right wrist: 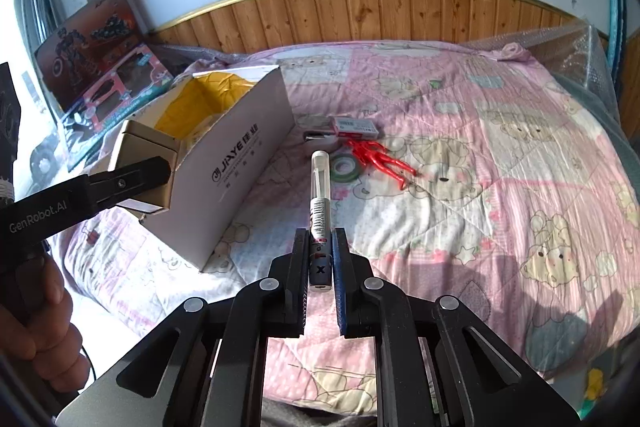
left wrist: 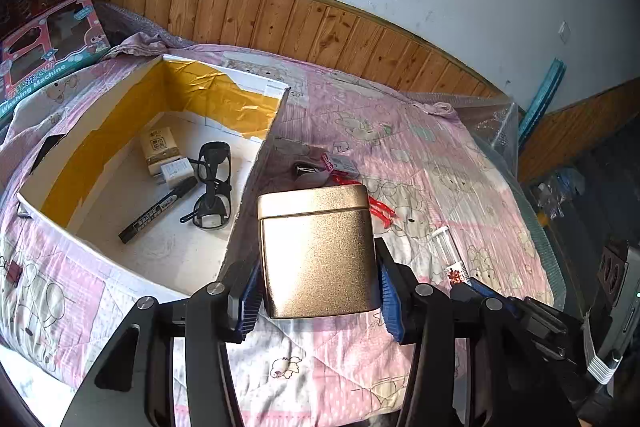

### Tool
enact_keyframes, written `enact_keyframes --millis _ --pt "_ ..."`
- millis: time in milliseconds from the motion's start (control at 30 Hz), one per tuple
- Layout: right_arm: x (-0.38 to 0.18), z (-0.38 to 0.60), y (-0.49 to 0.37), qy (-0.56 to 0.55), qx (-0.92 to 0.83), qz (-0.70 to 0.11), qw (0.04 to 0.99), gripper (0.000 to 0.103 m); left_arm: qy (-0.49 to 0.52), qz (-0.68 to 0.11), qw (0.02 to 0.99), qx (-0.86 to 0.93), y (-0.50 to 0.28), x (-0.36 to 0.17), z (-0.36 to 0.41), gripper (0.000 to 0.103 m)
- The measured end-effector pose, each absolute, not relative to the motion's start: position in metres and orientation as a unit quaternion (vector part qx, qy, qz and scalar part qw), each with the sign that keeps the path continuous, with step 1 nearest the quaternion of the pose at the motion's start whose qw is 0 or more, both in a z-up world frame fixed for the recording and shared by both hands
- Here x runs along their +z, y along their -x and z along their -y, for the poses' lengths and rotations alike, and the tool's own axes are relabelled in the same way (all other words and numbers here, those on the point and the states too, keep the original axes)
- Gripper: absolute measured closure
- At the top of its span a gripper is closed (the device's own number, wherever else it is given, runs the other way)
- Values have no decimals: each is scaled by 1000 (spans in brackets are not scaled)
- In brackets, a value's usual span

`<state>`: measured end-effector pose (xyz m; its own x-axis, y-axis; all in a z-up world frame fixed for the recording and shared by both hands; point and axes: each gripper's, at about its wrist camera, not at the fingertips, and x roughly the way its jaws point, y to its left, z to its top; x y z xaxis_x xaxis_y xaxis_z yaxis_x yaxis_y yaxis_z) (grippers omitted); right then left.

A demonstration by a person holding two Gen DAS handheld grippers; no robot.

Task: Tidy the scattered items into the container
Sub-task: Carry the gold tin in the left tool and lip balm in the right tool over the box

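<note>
Between the left tool (left wrist: 316,279) fingers: gold tin (left wrist: 316,251), clamped on both side walls by the blue pads (left wrist: 390,303), held above the quilt (left wrist: 420,147), just right of the box wall. Tin is square-ish with rounded corners, matte gold sparkle finish, lid on. From the right wrist view it sits at the near corner of the cardboard box (right wrist: 240,163), black finger across its face.

Right tool (right wrist: 320,259): nearly closed on a pen-like tube (right wrist: 320,211), gripped at the black end, pointing forward over the bed. Clear cap at the far tip, white barcode label mid-body, black base with an "X" mark.

Box: white outside, yellow-lined walls, open top, lying on the quilt. Inside: glasses (left wrist: 212,187), black marker (left wrist: 158,213), white charger plug (left wrist: 176,175), small tan carton (left wrist: 158,145).

On the quilt beyond the tools: red plastic figure (right wrist: 380,157), green tape roll (right wrist: 346,167), small pink-white box (right wrist: 356,127), dark clip-like item (right wrist: 318,136) touching it.
</note>
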<state>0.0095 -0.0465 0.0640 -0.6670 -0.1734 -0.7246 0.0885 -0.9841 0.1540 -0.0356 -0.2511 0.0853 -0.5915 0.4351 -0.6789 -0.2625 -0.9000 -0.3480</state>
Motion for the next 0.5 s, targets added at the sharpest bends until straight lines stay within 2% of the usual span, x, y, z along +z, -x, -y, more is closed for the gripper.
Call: enact_keyframes --millis 500 --pt "95 107 2 -380 -916 8 129 92 383 160 164 895 33 99 319 53"
